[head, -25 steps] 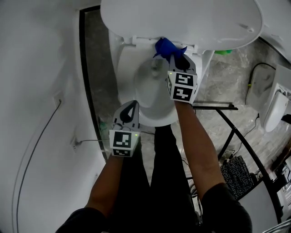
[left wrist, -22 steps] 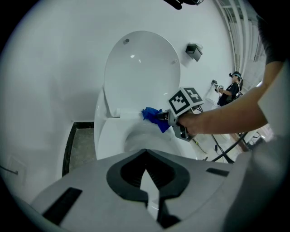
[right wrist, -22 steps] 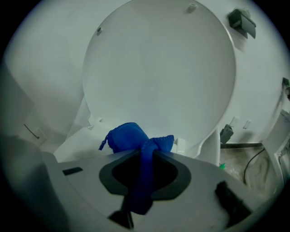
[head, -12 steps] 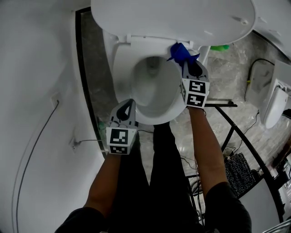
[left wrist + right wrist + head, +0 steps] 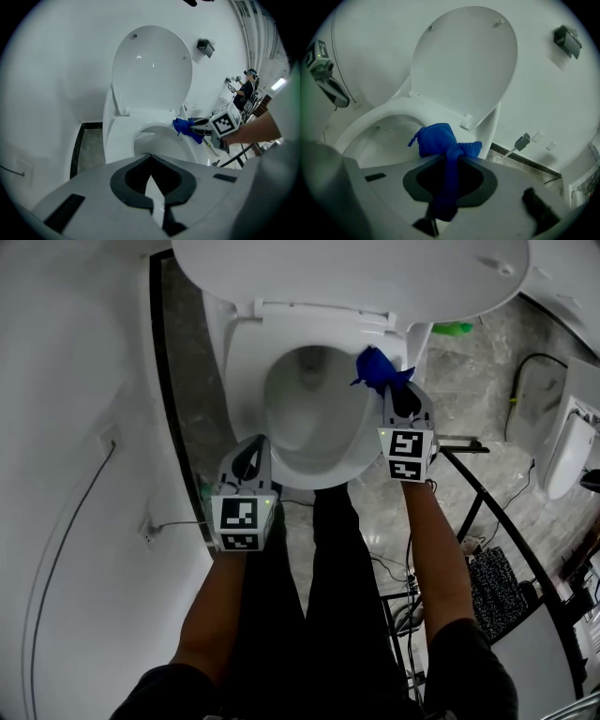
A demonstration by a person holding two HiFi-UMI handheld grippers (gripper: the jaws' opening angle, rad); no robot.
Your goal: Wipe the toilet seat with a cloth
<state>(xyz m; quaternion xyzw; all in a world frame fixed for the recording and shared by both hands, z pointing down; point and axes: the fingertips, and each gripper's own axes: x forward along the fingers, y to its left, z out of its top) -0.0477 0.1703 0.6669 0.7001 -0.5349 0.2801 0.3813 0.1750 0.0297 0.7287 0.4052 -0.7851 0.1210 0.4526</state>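
On the toilet seat (image 5: 242, 371), the right gripper (image 5: 396, 397) pinches the blue cloth (image 5: 375, 369) to wipe; the left gripper (image 5: 255, 448), pressed together and empty, hovers aside.

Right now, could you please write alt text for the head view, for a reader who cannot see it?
Seen from above, the right hand-held gripper holds a blue cloth on the right side of a white toilet seat, with the lid raised. The left hand-held gripper, shut and empty, hangs by the seat's front left.

Cloth (image 5: 378, 369) blue, toilet seat (image 5: 246, 381) white, wall (image 5: 75, 381) white too, floor (image 5: 478, 381) grey marbled, trousers (image 5: 319, 596) blk, marker cubes (image 5: 240, 521) b/w squares.
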